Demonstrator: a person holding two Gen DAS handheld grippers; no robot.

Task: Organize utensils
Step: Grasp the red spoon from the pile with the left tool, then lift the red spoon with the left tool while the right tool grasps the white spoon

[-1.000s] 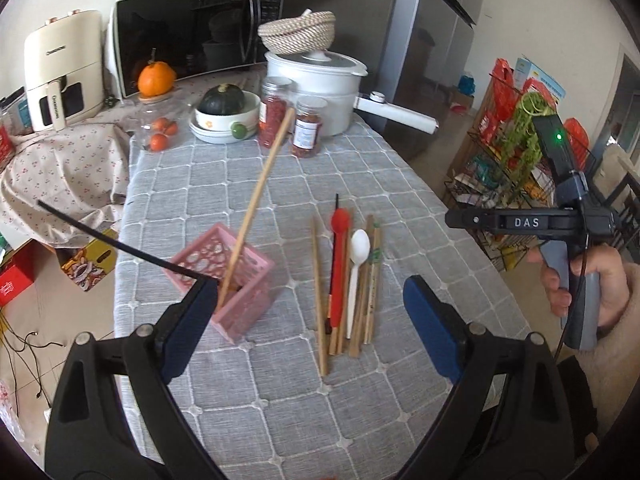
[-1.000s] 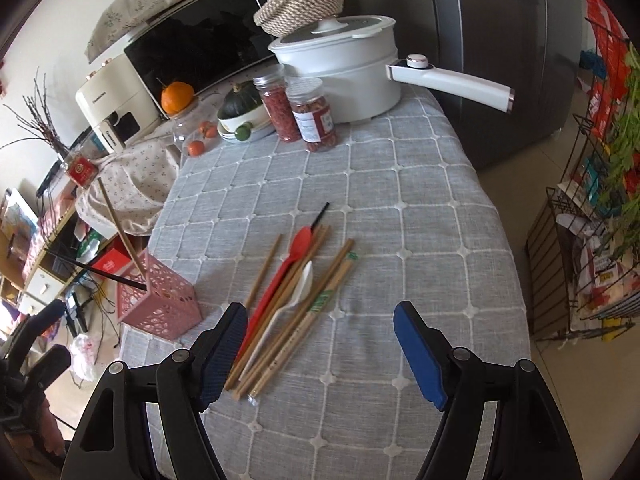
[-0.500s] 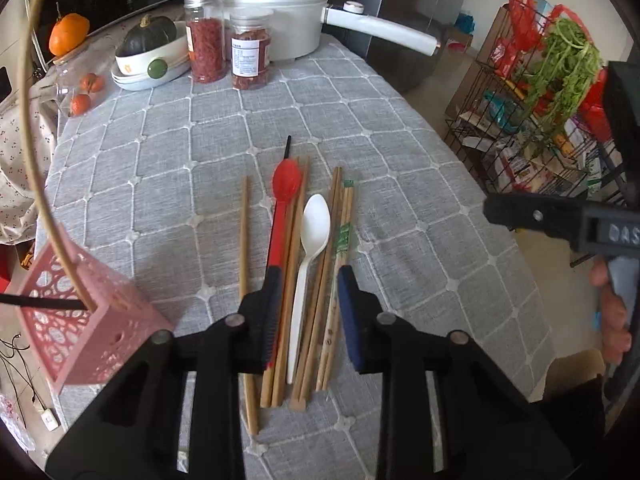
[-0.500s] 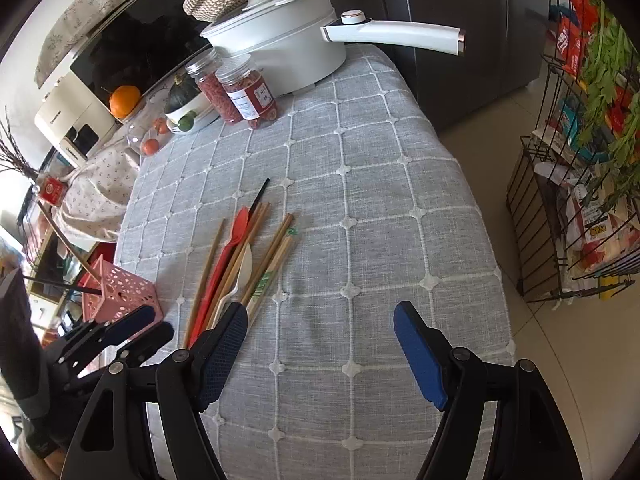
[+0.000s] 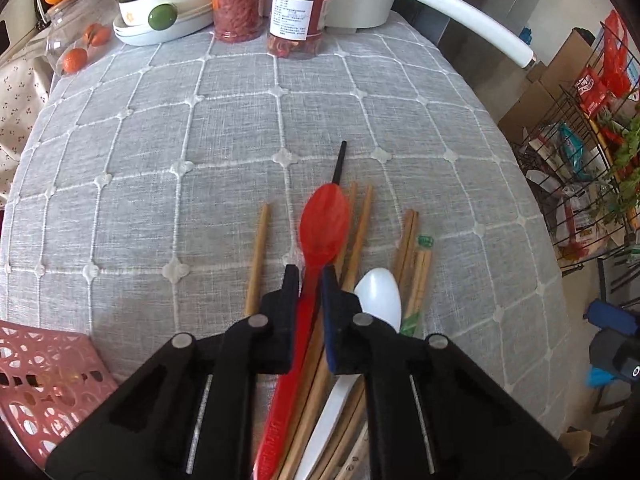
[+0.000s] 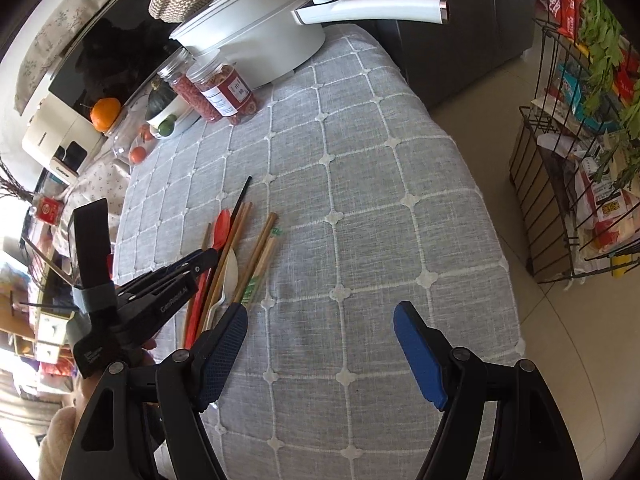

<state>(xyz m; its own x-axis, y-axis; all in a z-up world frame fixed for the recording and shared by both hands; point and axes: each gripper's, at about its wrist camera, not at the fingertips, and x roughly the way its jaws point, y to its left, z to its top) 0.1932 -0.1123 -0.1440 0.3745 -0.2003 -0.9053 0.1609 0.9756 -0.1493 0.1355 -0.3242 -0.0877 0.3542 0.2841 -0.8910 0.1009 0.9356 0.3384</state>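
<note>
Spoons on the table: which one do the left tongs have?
The red spoon. The left tongs are closed around its neck just below the bowl. The white spoon lies free beside them, to the right among the wooden chopsticks.

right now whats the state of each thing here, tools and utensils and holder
left tool: closed on the red spoon
right tool: open, holding nothing
red spoon: gripped at the neck, bowl facing up
white spoon: lying flat among the chopsticks
wooden chopsticks: lying loose on the tablecloth
pink holder: beside the pile
</note>
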